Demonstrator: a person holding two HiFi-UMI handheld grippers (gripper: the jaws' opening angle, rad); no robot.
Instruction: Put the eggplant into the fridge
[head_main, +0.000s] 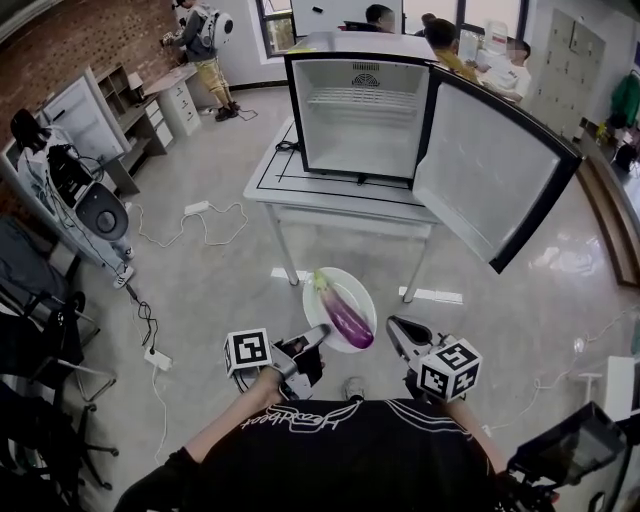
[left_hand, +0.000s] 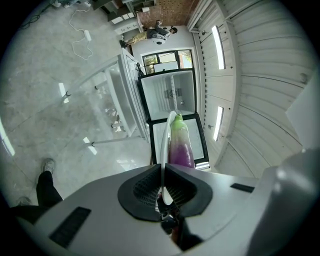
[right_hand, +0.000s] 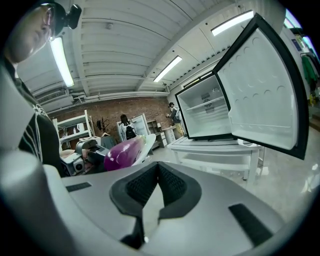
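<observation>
Head view looks down on a glossy purple eggplant with a pale green cap. It lies on a round white plate carried in the air over the floor, well short of the near edge of the white table. The left tongs are clenched on the plate's near rim — the left gripper view shows the thin rim pinched between the black pads, the eggplant lying just beyond. The right tongs hover just beside the plate's right rim, closed on themselves and empty; the right gripper view shows their pads meeting at the tips.

The step in hand looks like the carry toward the small black-framed fridge with a white inside, which stands on the table toward its far edge. Its door hangs wide open past the table's right edge, and the inside appears bare but for a wire shelf near the top. The next move, I judge, calls for bringing the plate level up to the opening — a one-sided grip on the rim could let it tip — then setting it inside.

The floor is polished grey concrete with cables trailing. A brick wall stands at the left, and people are beyond the fridge.
</observation>
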